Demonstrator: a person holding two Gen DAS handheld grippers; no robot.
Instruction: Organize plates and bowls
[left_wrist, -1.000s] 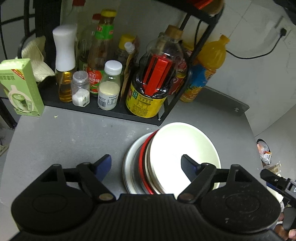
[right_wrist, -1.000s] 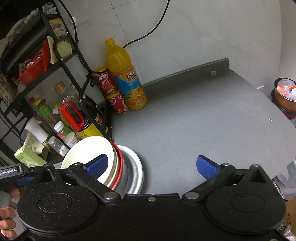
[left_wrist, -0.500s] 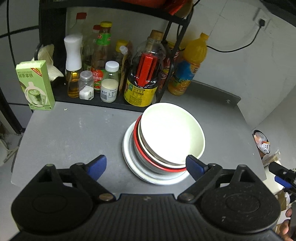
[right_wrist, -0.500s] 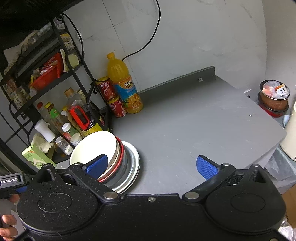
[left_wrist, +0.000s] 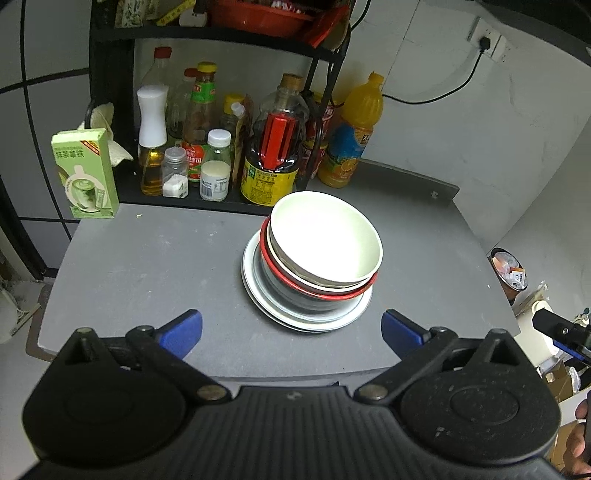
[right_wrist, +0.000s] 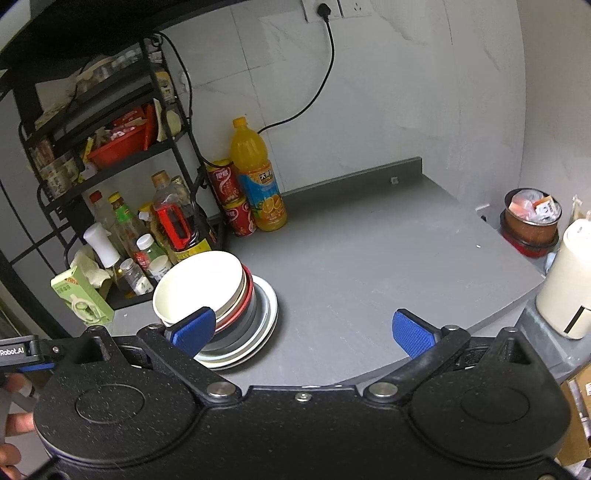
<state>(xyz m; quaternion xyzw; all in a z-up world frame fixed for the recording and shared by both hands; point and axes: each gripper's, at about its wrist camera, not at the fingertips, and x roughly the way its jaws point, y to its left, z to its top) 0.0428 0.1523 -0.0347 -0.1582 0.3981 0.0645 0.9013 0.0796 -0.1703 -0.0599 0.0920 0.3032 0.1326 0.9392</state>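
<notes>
A stack of dishes stands on the grey table: a white bowl on top, a red-rimmed bowl under it, then grey dishes and a white plate at the bottom. My left gripper hangs above the table's near edge, short of the stack; its jaws are opening and nothing is between them. In the right wrist view the same white bowl and white plate sit at lower left. My right gripper is open and empty, its left fingertip in front of the stack.
A black rack with sauce bottles stands behind the stack. A green carton, an orange juice bottle and red cans are at the back. A bin and a white appliance sit off the right edge.
Both grippers have drawn back and up from the dish stack, which now looks smaller and farther. The left jaws have spread wider and no longer straddle the bowls.
</notes>
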